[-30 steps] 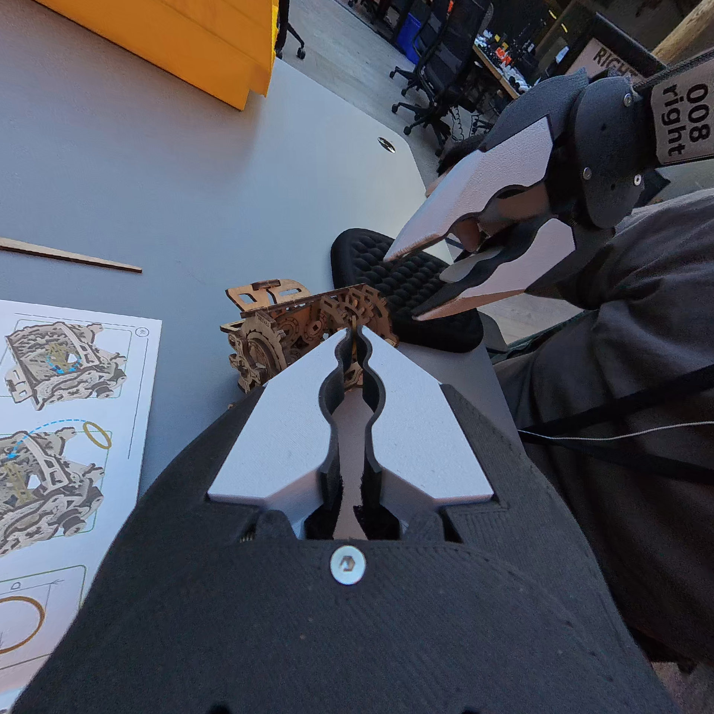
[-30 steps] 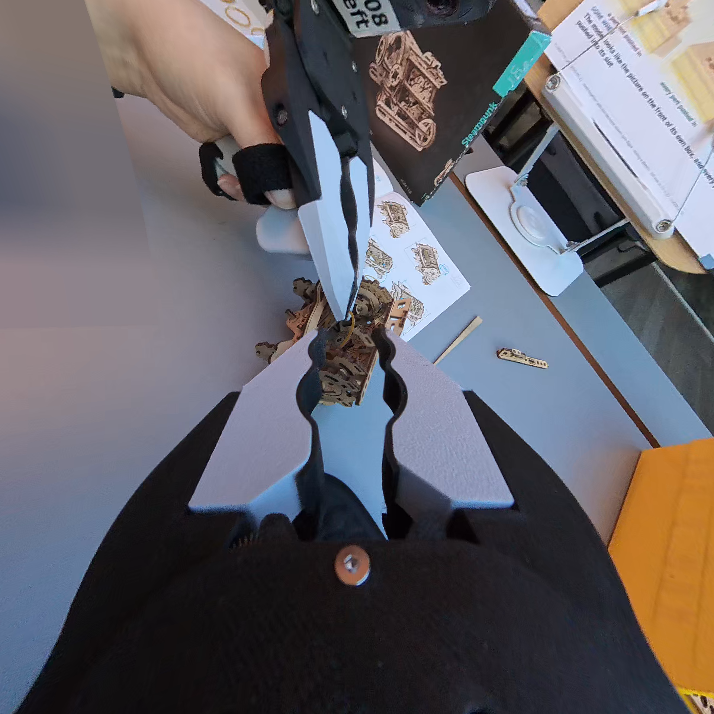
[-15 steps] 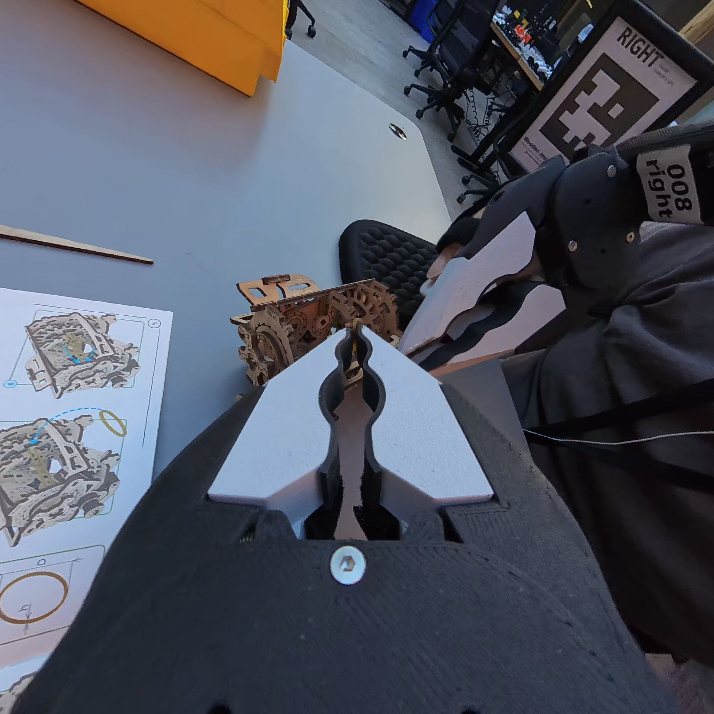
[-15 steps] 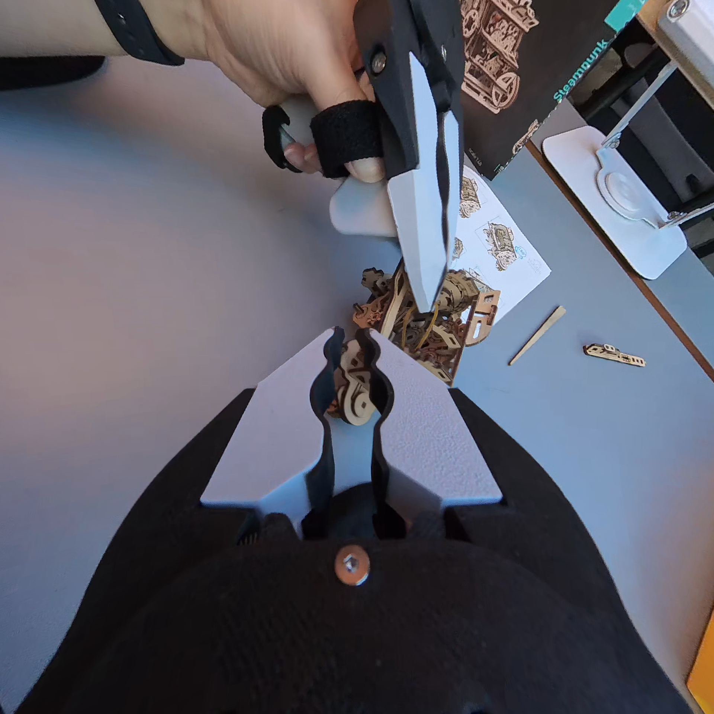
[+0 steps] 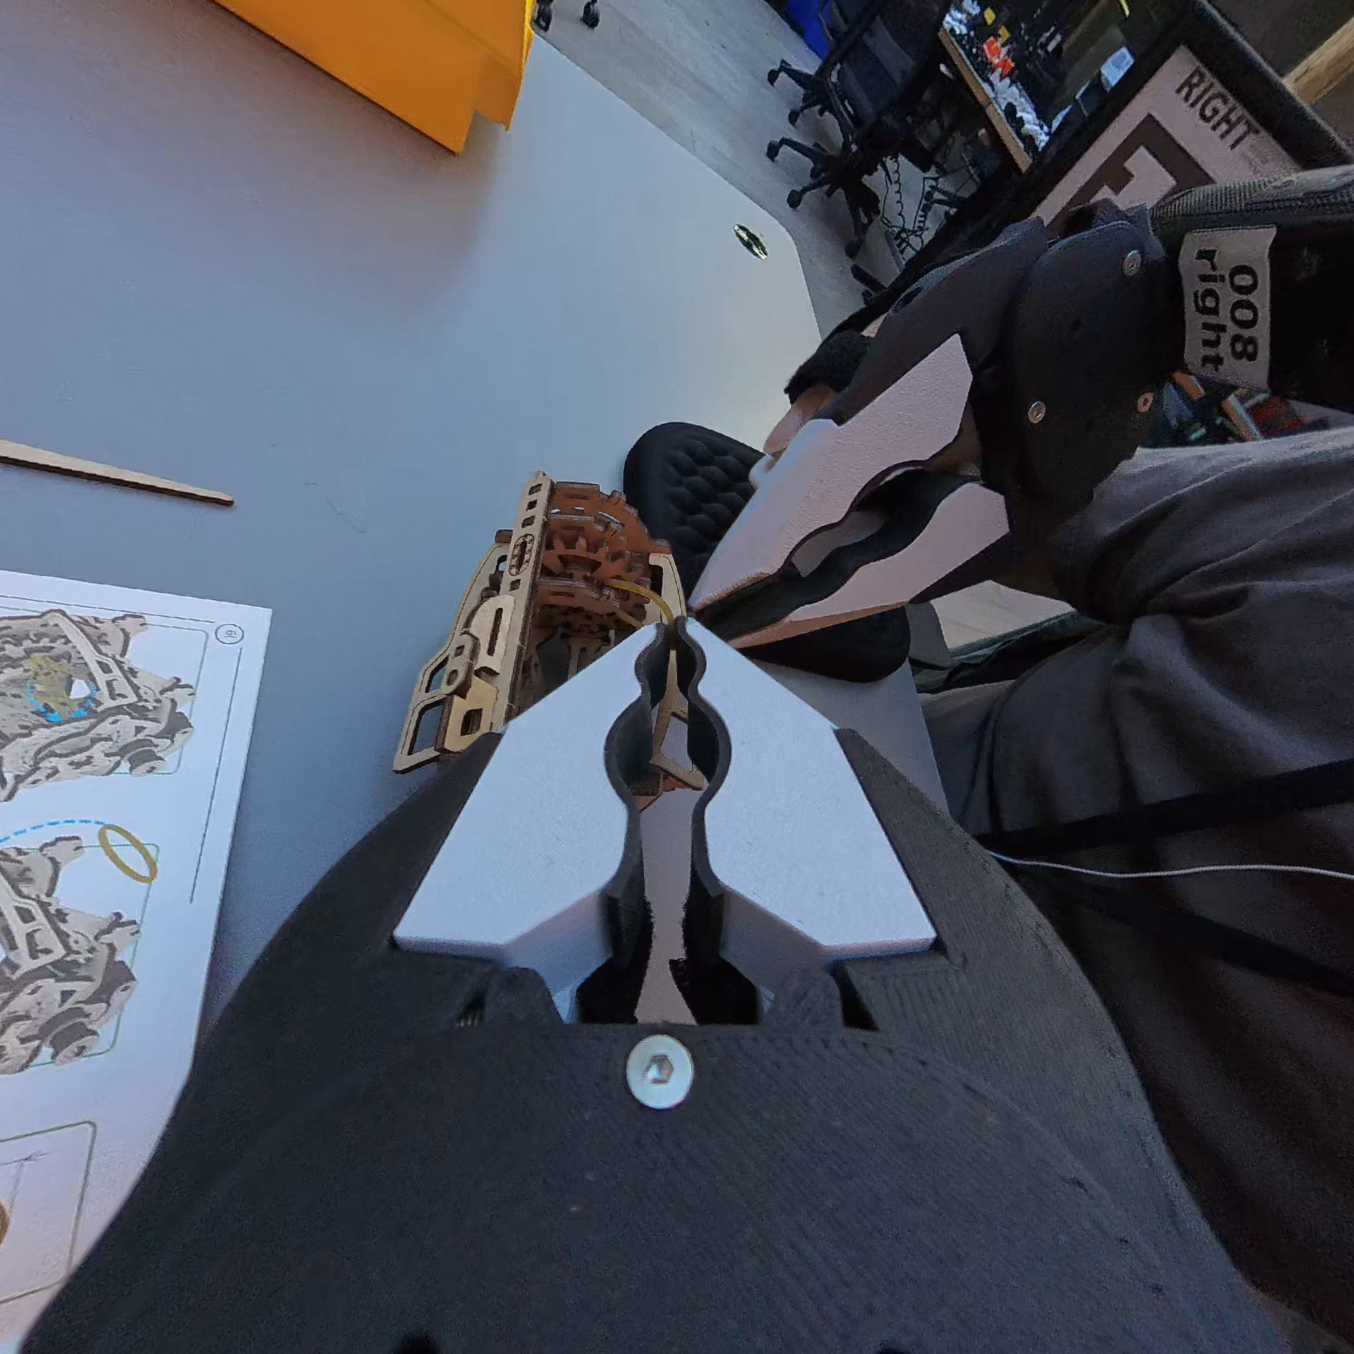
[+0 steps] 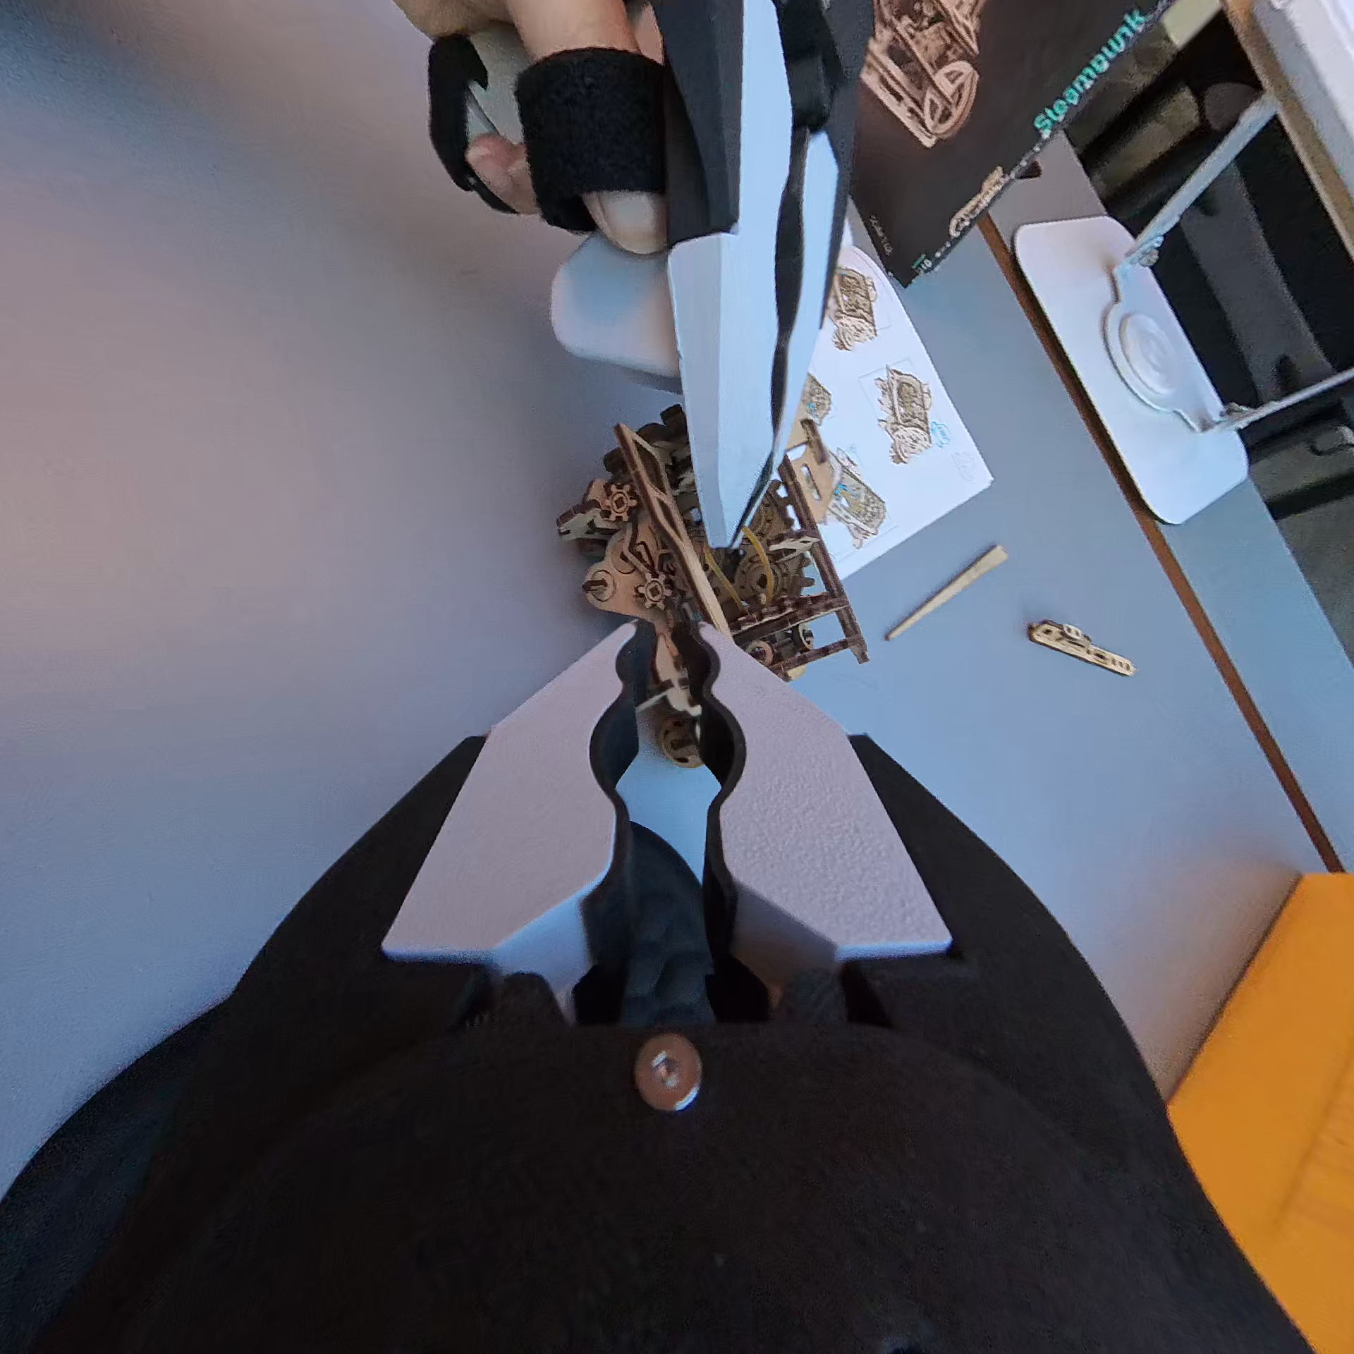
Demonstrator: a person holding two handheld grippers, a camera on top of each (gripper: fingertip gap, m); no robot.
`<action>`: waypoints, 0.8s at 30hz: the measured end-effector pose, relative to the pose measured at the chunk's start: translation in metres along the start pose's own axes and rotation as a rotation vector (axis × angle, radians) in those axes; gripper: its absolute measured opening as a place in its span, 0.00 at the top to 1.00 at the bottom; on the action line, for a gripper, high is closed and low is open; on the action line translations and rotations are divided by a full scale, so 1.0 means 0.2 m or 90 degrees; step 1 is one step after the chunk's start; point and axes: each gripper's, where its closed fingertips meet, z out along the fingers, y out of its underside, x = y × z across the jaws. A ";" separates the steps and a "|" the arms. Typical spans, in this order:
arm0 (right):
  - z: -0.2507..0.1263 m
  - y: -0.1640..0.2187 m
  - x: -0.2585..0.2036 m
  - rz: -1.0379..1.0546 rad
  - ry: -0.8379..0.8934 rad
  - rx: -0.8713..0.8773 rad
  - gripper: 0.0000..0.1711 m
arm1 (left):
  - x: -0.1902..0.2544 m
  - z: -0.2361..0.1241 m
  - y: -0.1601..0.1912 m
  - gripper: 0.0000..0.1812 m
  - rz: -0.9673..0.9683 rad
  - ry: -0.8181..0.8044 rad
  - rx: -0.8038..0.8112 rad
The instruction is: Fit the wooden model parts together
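Note:
The wooden model (image 5: 513, 645) of gears and frames stands tipped on its side on the grey table (image 5: 293, 293). It also shows in the right wrist view (image 6: 777, 608). My left gripper (image 5: 672, 631) is shut on a yellow rubber band (image 5: 645, 595) at the model's top. In the right wrist view it (image 6: 733, 538) comes down from above, with the band (image 6: 758, 553) at its tip. My right gripper (image 6: 668, 634) is shut on a thin plate at the model's near edge. Its tips (image 5: 703, 612) sit right beside the left tips.
An instruction sheet (image 5: 110, 733) lies left of the model. A thin wooden stick (image 6: 945, 592) and a small loose wooden part (image 6: 1081, 646) lie to the right. An orange box (image 6: 1275, 1062), a black kit box (image 6: 952, 110) and a white stand base (image 6: 1128, 366) edge the table.
My right gripper came down from the air and shut on the model's edge. The model turned from lying flat to standing on its side. The left gripper stayed shut at its top.

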 end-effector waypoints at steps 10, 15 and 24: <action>-0.06 -0.14 0.09 -0.074 0.073 0.117 0.90 | -0.01 0.00 -0.02 1.00 -0.061 -0.010 0.027; 0.03 -0.13 0.11 -0.089 0.055 0.124 0.87 | -0.03 -0.03 -0.04 1.00 -0.108 0.020 0.055; 0.07 -0.09 0.14 -0.103 0.066 0.097 0.90 | -0.01 -0.03 -0.04 1.00 -0.121 0.046 0.057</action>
